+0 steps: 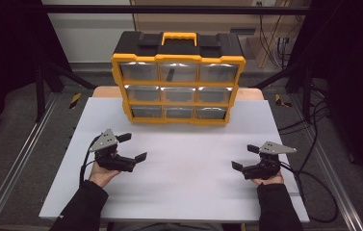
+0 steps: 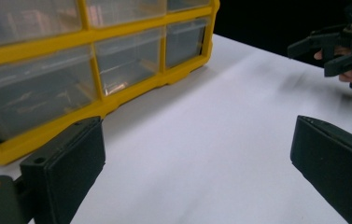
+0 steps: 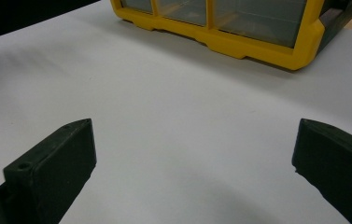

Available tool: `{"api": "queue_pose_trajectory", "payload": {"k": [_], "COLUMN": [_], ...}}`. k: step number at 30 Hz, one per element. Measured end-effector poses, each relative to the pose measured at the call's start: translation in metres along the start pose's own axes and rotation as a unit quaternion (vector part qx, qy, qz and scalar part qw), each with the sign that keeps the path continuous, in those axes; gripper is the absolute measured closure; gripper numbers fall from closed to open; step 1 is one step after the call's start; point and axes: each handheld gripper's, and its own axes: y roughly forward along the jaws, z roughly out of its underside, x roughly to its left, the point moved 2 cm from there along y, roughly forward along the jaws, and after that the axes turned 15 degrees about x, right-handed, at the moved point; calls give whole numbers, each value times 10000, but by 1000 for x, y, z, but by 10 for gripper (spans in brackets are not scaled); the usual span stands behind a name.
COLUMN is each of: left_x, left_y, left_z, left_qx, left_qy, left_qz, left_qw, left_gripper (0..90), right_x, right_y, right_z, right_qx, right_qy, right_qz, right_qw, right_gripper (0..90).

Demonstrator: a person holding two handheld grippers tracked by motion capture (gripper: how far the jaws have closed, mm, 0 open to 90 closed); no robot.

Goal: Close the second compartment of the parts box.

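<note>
We hold the left gripper (image 1: 132, 147) and right gripper (image 1: 244, 157) wide-fingered before the drawer organizer (image 1: 178, 84), probably next reaching for a drawer.

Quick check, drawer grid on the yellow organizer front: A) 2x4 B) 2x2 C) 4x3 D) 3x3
D: the high view shows the organizer standing upright at the far side of the table, its front split into three rows of three clear drawers.
</note>
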Motion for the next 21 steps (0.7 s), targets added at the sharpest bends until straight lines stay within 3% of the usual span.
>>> {"api": "queue_pose_trajectory", "payload": {"k": [11,21], "left_x": [17,21], "left_y": [-12,-15], "left_z": [33,43], "left_qx": [112,149], "left_qy": [-219,-222], "left_qz": [-150,-230], "left_qw": [9996,9994], "left_gripper": [31,32], "right_x": [0,-1], "right_y": [1,2], "right_z": [1,1], "right_qx": [52,68], "right_qy": [22,24], "right_qz": [-10,-23], "right_qw": [10000,10000], "right_gripper": [4,4]}}
